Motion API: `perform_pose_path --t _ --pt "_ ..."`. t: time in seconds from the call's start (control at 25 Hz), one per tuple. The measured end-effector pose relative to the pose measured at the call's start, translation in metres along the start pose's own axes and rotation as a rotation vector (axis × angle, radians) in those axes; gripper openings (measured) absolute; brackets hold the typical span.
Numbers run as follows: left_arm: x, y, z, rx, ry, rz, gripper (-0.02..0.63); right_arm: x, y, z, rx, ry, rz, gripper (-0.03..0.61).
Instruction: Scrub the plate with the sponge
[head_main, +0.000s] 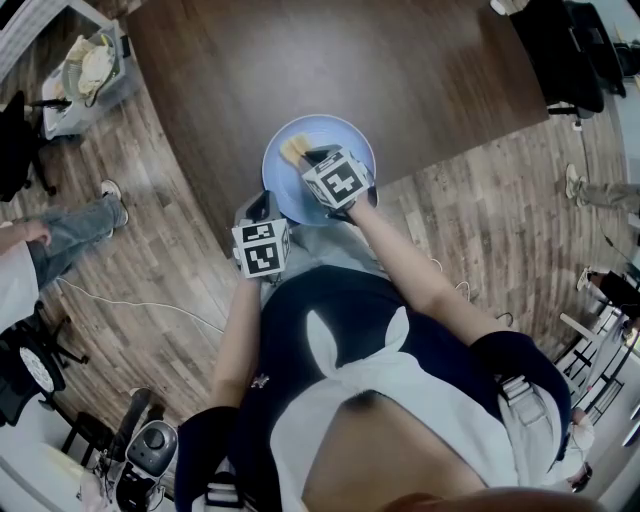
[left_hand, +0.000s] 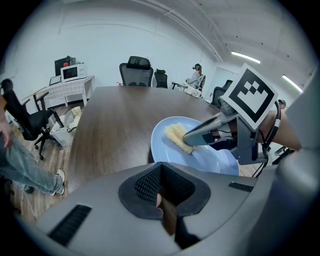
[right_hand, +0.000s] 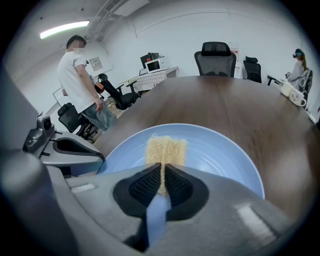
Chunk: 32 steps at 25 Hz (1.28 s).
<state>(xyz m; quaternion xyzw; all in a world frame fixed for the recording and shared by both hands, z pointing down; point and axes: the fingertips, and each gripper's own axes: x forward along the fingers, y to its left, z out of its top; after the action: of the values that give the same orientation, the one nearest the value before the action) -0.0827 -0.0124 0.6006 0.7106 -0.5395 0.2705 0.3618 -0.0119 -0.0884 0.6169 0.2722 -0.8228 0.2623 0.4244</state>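
The yellow, coarse-fibred rectangular sponge (right_hand: 166, 150) lies flat on the inner face of the round, pale blue plate (right_hand: 225, 155), towards its far-left side in the head view. Its near end is pinched between the black ribbed pads of the right gripper (right_hand: 162, 172), whose 2 jaws are closed onto it. The sponge looks soft and light, so it should squash under pressure. A hold low and near its end, as here, probably leaves most of its face free to rub.

The plate looks hard, smooth and probably breakable, and likely to skid on the tabletop. It sits at the near edge of the dark brown wooden table (head_main: 350, 60), so its near rim looks the natural place to steady it.

The left gripper (left_hand: 161, 172) has its 2 jaws drawn together, its tip right at the plate's near-left rim. No blue shows between the pads, so I cannot tell whether it grips the rim.
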Motion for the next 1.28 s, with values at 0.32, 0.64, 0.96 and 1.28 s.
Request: perform_pose_path --t 0.32,0.64,0.96,1.28 --pt "0.001 -0.002 0.002 0.001 0.000 0.003 0.003 0.000 0.015 0.000 -0.009 -0.002 0.051 0.023" --pt "0.002 -0.004 0.002 0.000 0.001 0.006 0.003 0.002 0.032 -0.008 -0.016 0.007 0.098 0.021" --pt "0.003 -0.001 0.000 -0.001 -0.001 0.006 0.003 0.005 0.054 -0.013 -0.045 0.018 0.150 0.021" --pt "0.002 -0.001 0.002 0.001 -0.001 0.005 0.003 0.005 0.066 -0.018 -0.047 0.032 0.191 0.023"
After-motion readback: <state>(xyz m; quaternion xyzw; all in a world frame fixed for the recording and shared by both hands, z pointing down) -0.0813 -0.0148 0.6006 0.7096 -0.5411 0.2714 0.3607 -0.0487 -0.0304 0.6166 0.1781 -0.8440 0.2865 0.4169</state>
